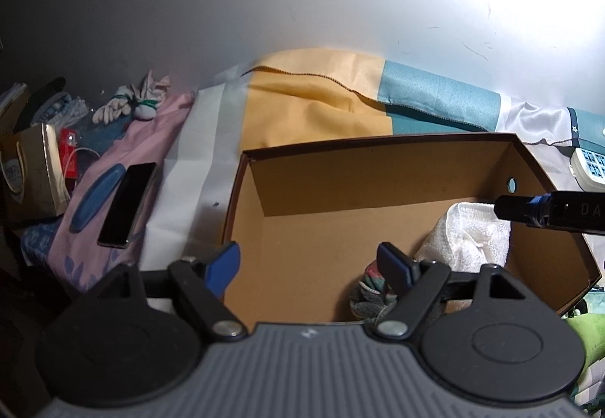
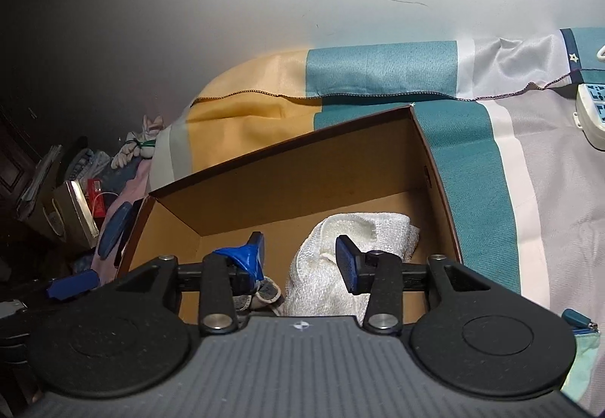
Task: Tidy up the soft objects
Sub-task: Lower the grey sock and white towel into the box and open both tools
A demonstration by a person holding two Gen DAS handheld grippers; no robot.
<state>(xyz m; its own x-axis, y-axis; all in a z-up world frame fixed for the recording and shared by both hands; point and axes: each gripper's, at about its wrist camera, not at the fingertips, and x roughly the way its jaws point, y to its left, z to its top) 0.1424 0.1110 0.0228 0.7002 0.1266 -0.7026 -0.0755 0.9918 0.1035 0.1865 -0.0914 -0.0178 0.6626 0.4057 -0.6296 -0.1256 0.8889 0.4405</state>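
The left gripper (image 1: pixel 310 263) hangs over the near edge of the cardboard box (image 1: pixel 378 168) with its blue-padded jaws spread wide and nothing between them. The right gripper (image 2: pixel 300 259) sits inside the same box, its jaws parted with a gap and pressing on nothing; one pad stands just in front of the white towel (image 2: pixel 351 229), which lies bunched on the box floor at the right end. Beside the towel, at the near wall, lies a small grey and pink sock (image 1: pixel 368 295). The box rests on a bedspread (image 2: pixel 472 160) of yellow, teal and white panels, pushed up against a plain pale wall (image 1: pixel 264 2). To the left lie a pink cloth (image 1: pixel 113 168) with a dark phone (image 1: pixel 128 204) on it, a knotted glove bundle (image 1: pixel 132 102) and a gold paper bag (image 1: pixel 34 172); to the right a white power strip (image 2: pixel 593 111). The letters "DA" show on the right gripper's finger in the left wrist view.
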